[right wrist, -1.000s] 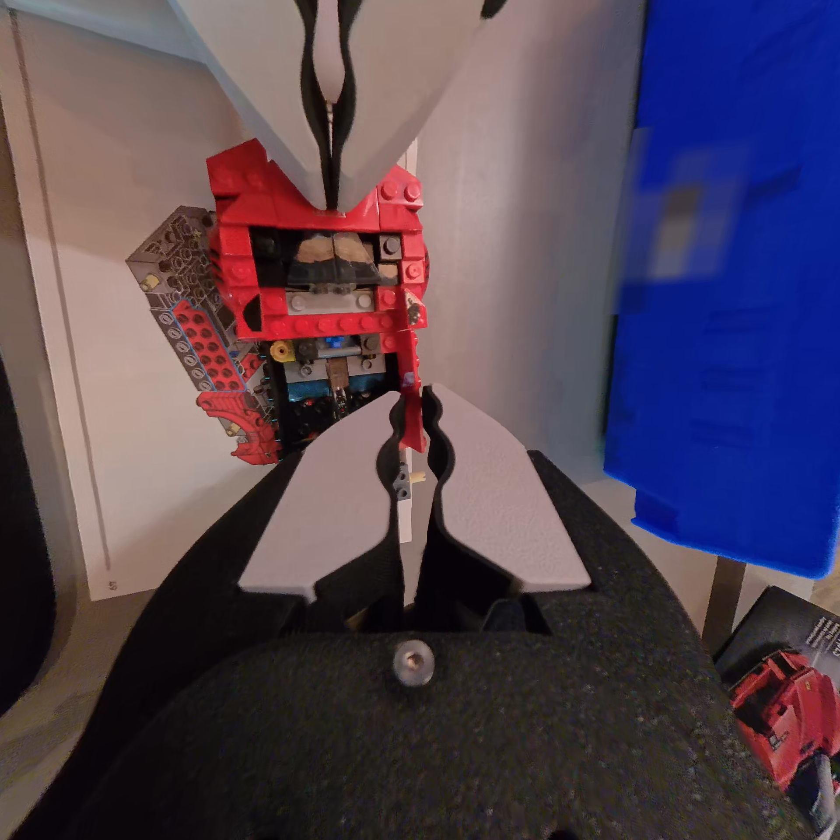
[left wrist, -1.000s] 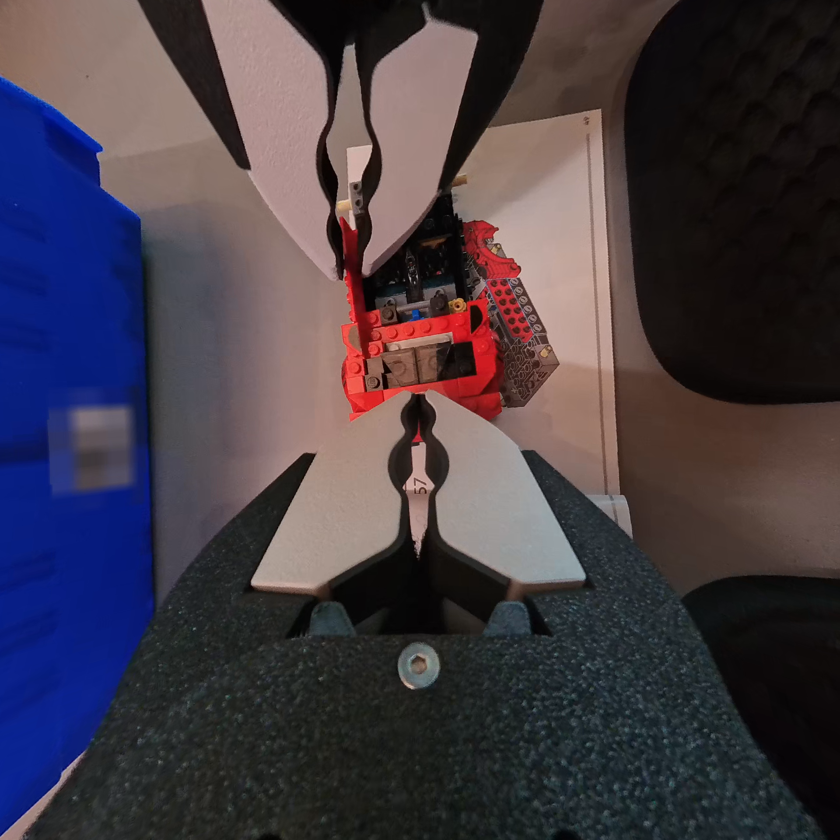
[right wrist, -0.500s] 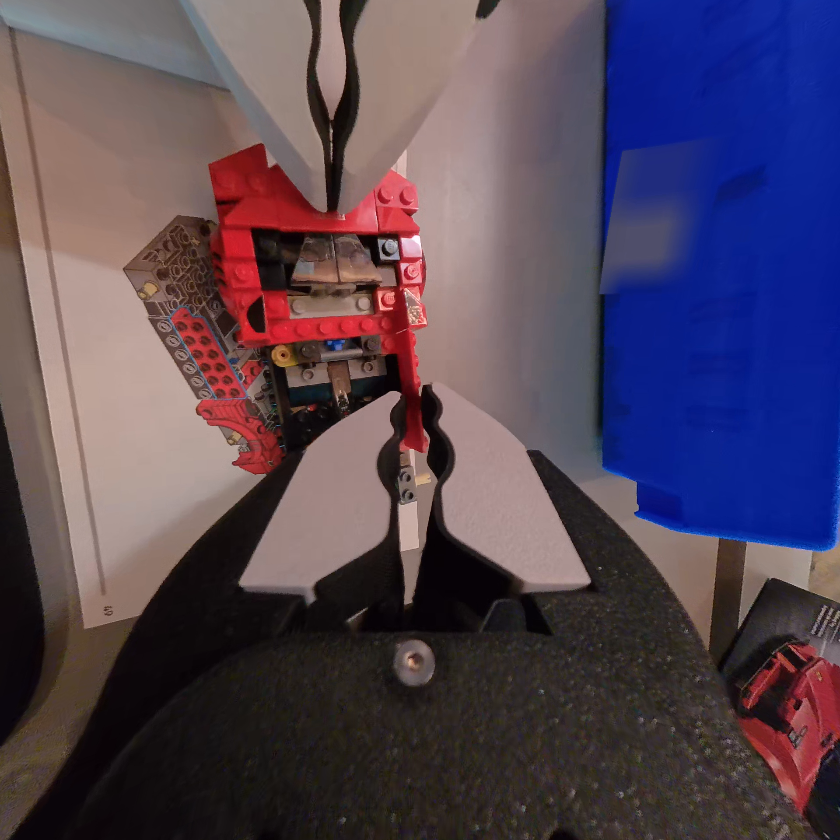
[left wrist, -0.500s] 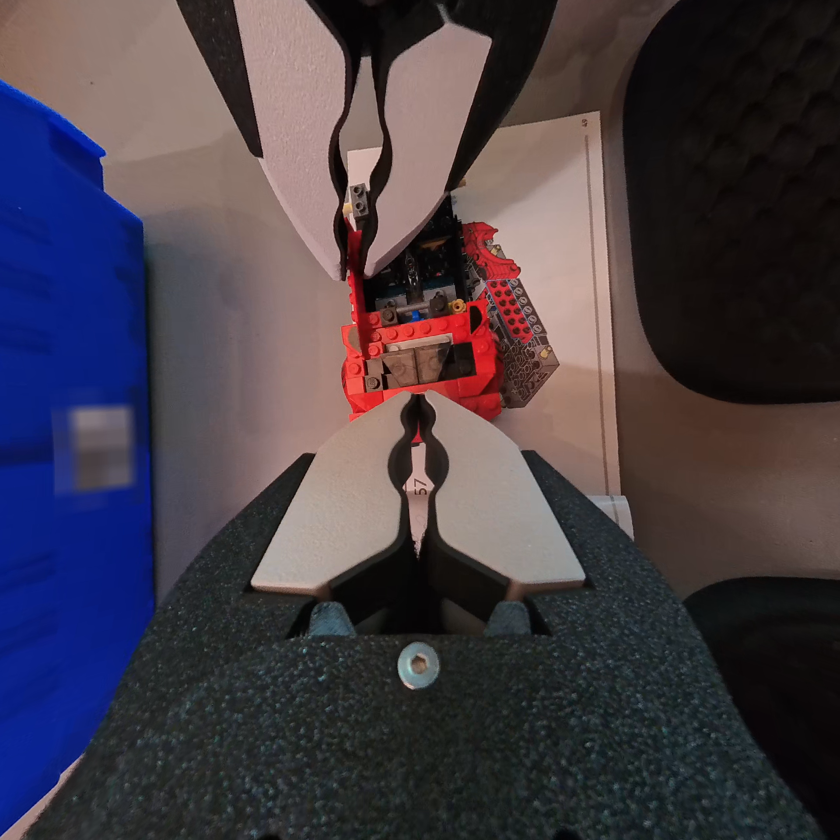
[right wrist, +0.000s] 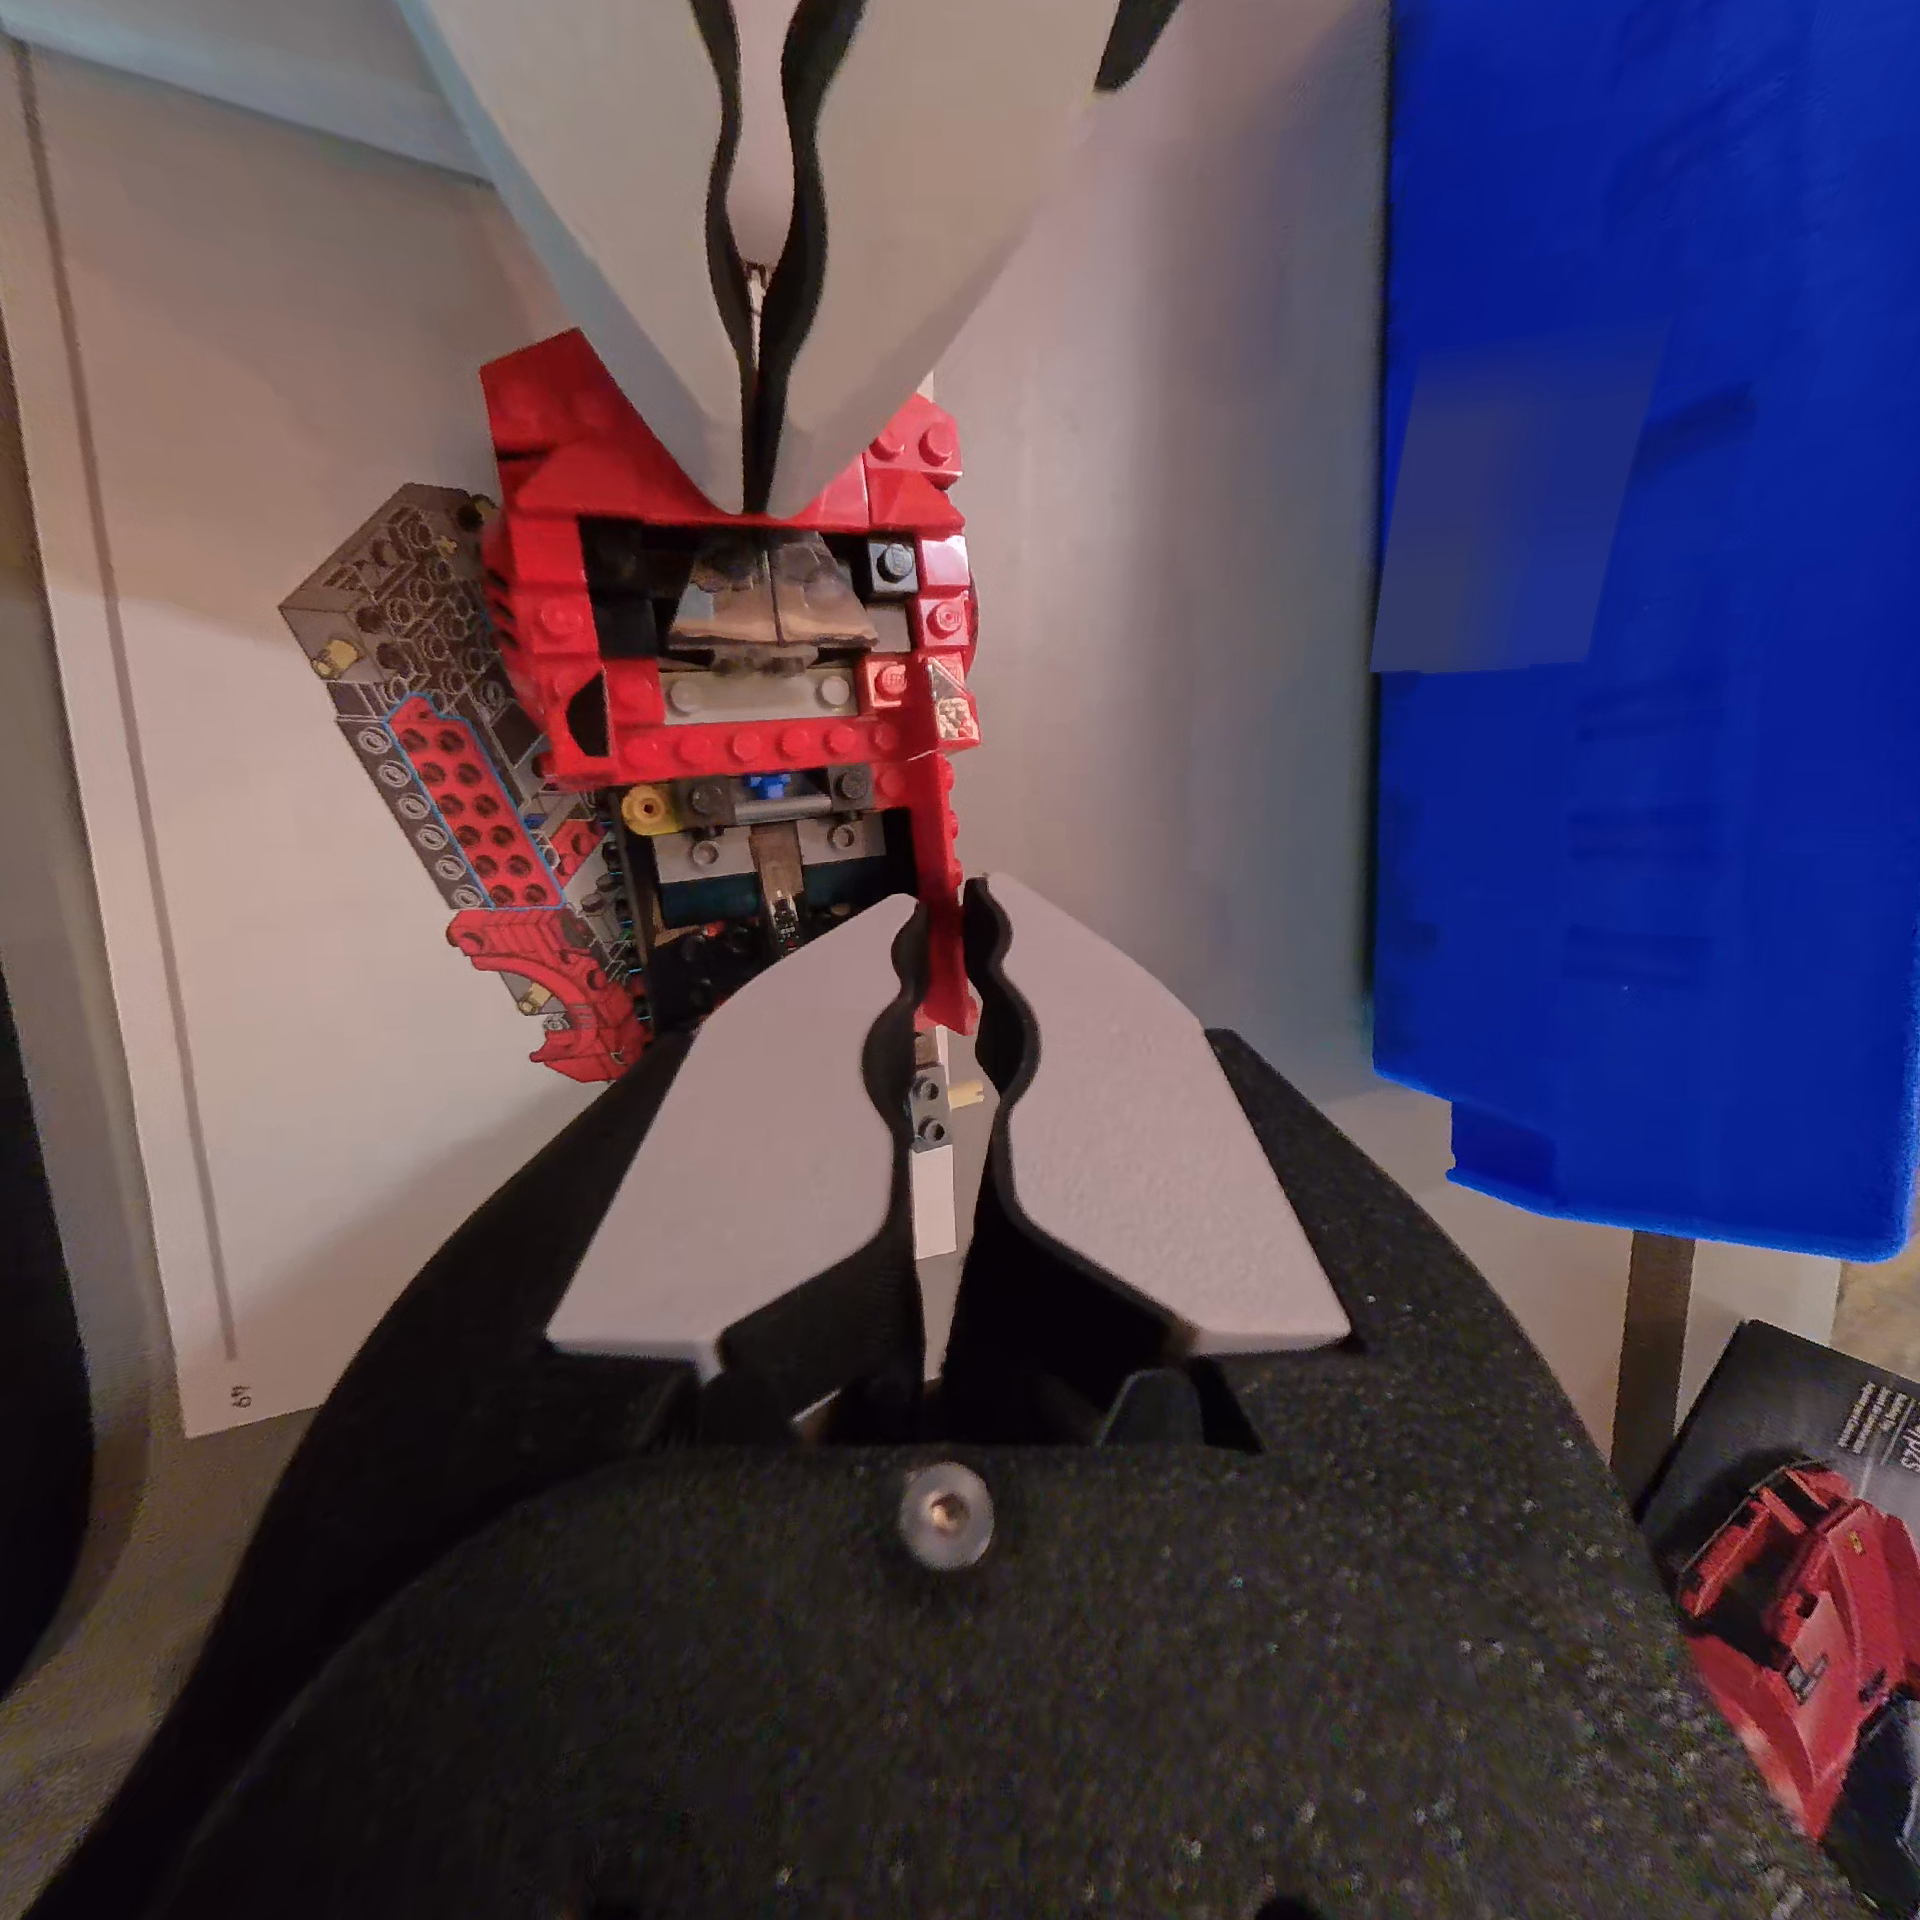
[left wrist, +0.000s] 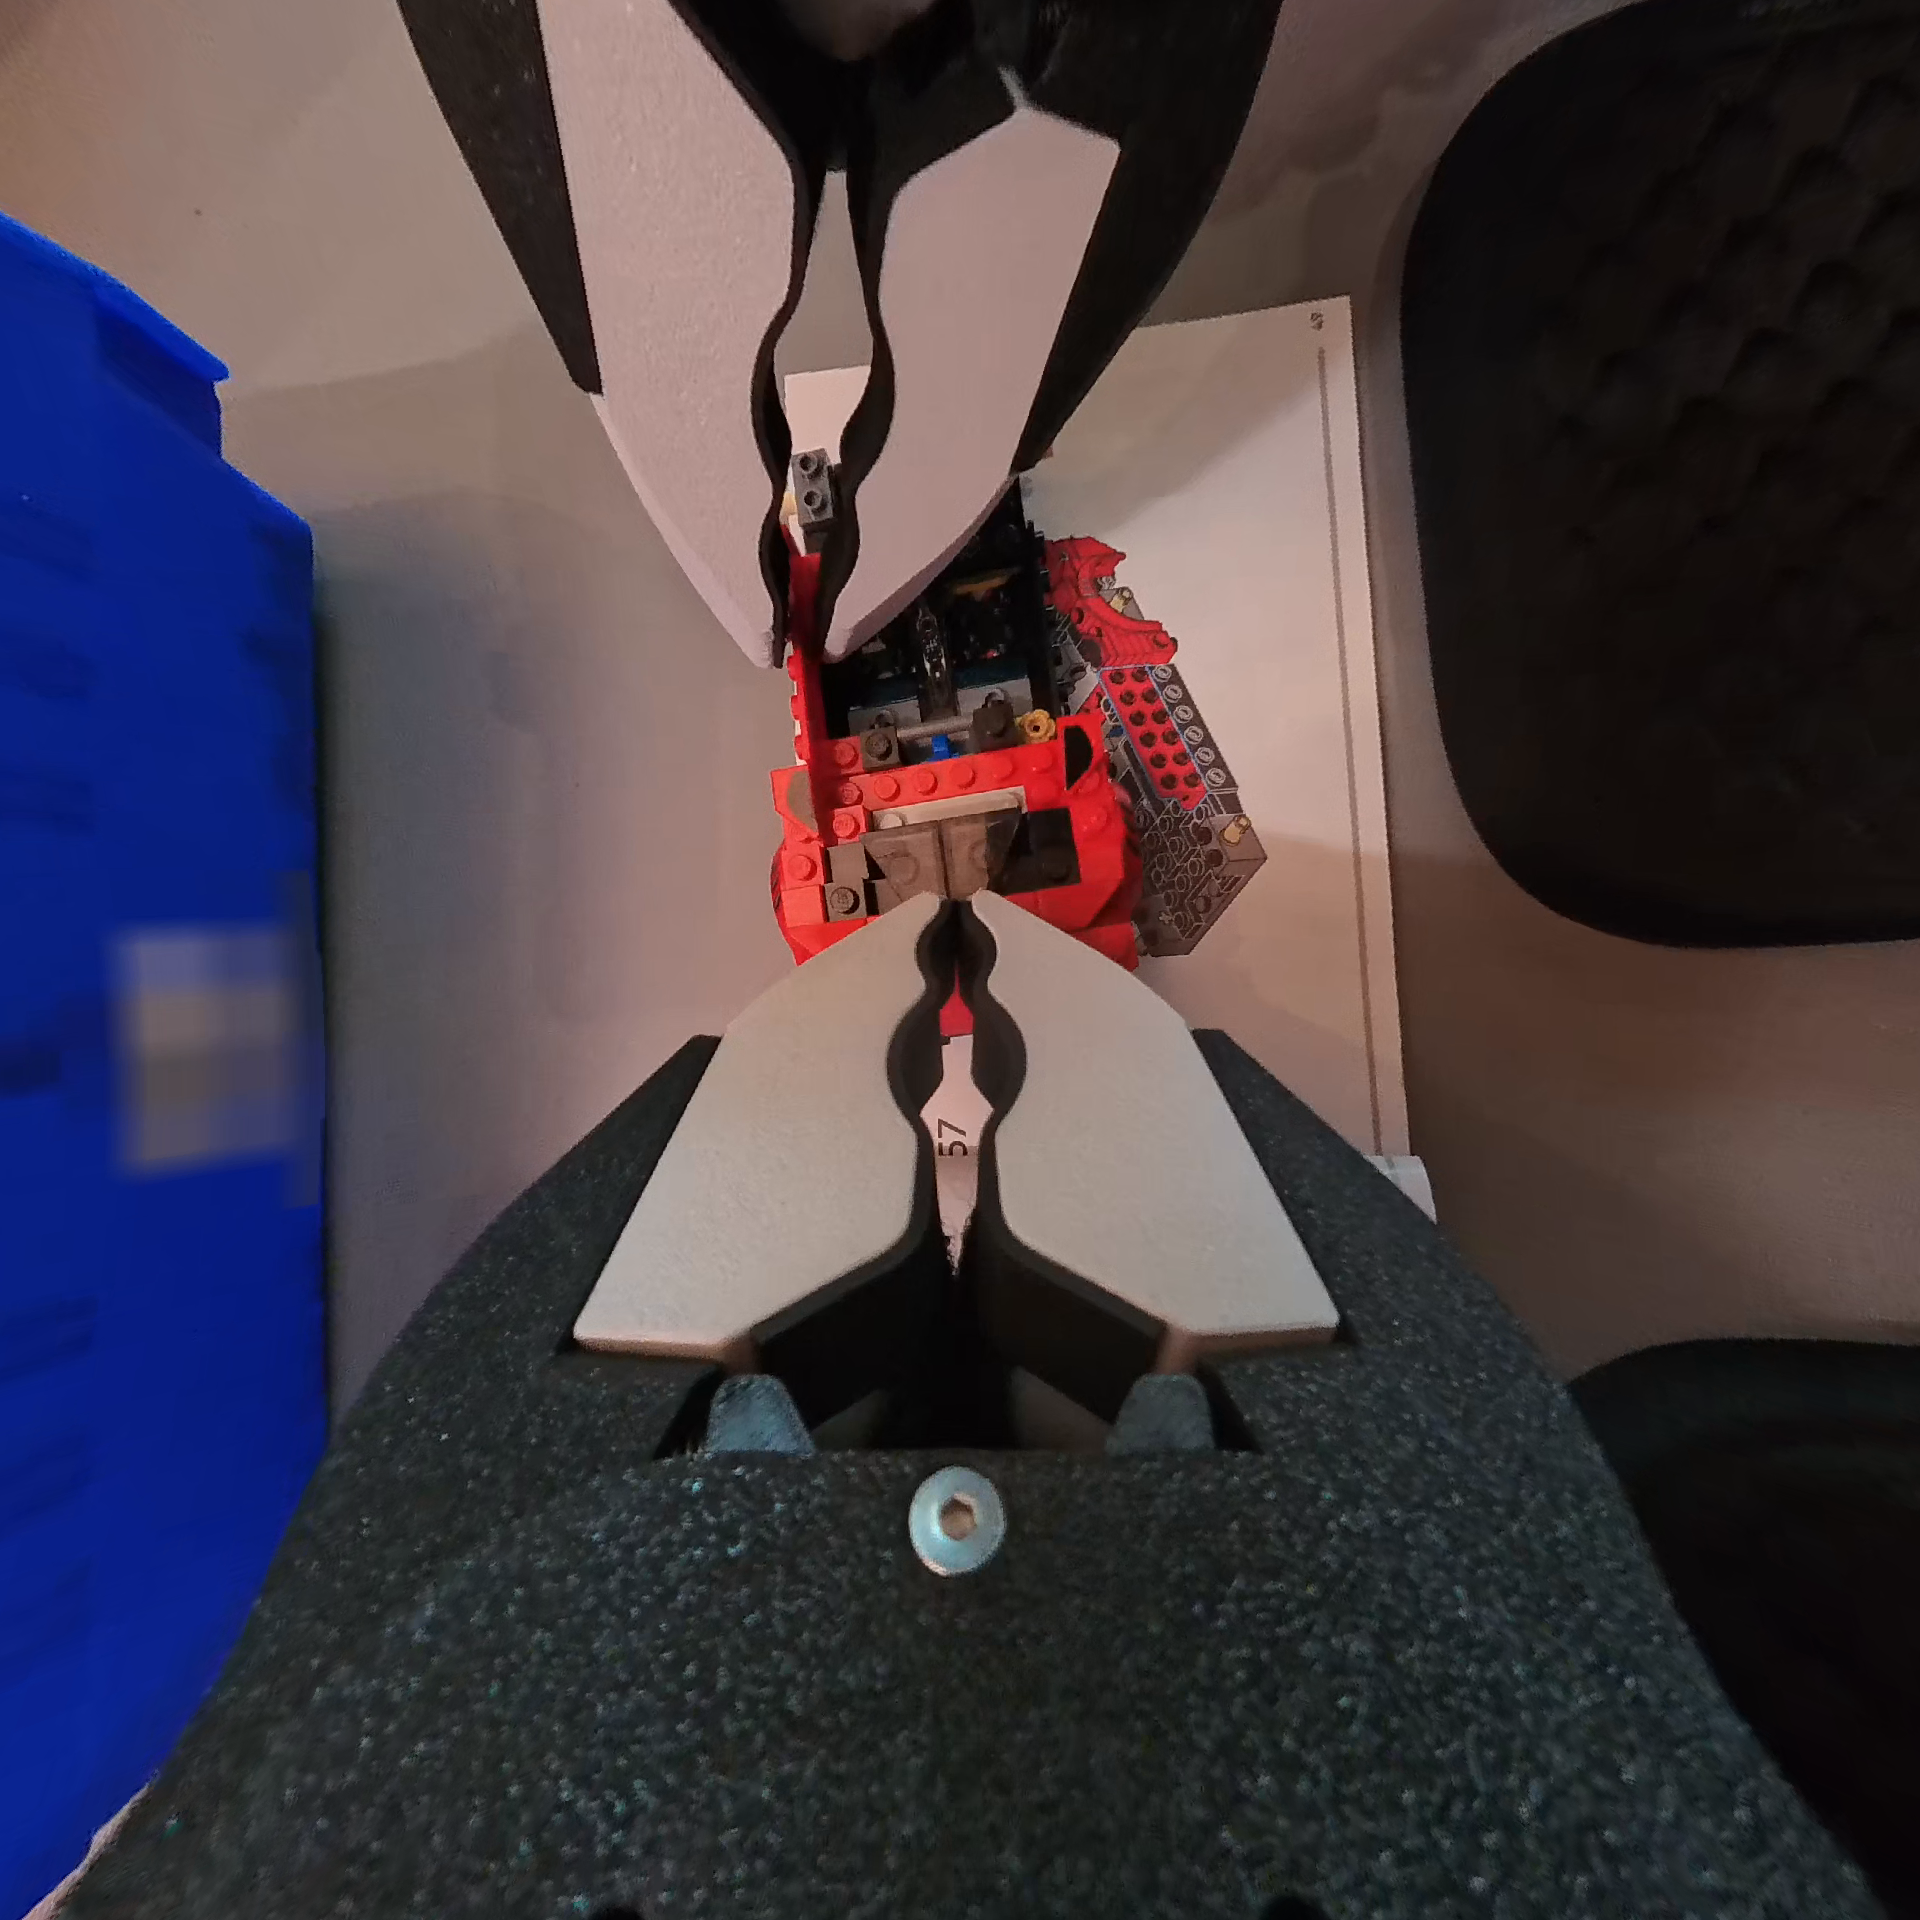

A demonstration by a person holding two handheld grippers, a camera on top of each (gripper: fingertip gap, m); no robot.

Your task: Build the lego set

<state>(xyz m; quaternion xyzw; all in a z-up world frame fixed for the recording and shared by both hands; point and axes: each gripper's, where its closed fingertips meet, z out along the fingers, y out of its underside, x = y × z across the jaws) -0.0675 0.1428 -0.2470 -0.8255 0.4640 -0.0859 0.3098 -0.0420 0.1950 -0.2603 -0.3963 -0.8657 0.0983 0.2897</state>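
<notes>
A red lego car model (left wrist: pixel 935 800) is held over a white instruction page (left wrist: pixel 1226 499). My left gripper (left wrist: pixel 951 909) is shut on the model's red front end. My right gripper (left wrist: pixel 800 649) comes in from the top, shut on a long red strip (left wrist: pixel 802 592) along the model's left side. A small grey brick (left wrist: pixel 814 488) with a tan pin sits between its fingers. In the right wrist view the right gripper (right wrist: pixel 940 894) holds that red strip (right wrist: pixel 948 966), with the grey brick (right wrist: pixel 928 1107) behind it. The left gripper (right wrist: pixel 753 509) pinches the model (right wrist: pixel 727 727) from above.
A blue bin (left wrist: pixel 156 935) stands to the left, and shows on the right in the right wrist view (right wrist: pixel 1662 623). Black foam pads (left wrist: pixel 1683 520) lie to the right. A dark booklet with a red car picture (right wrist: pixel 1808 1610) lies at the lower right. About 6 centimetres separates my left fingertips from my right.
My right gripper has edged slightly toward the model with the red strip and grey brick. My left gripper keeps its hold on the model's front.
</notes>
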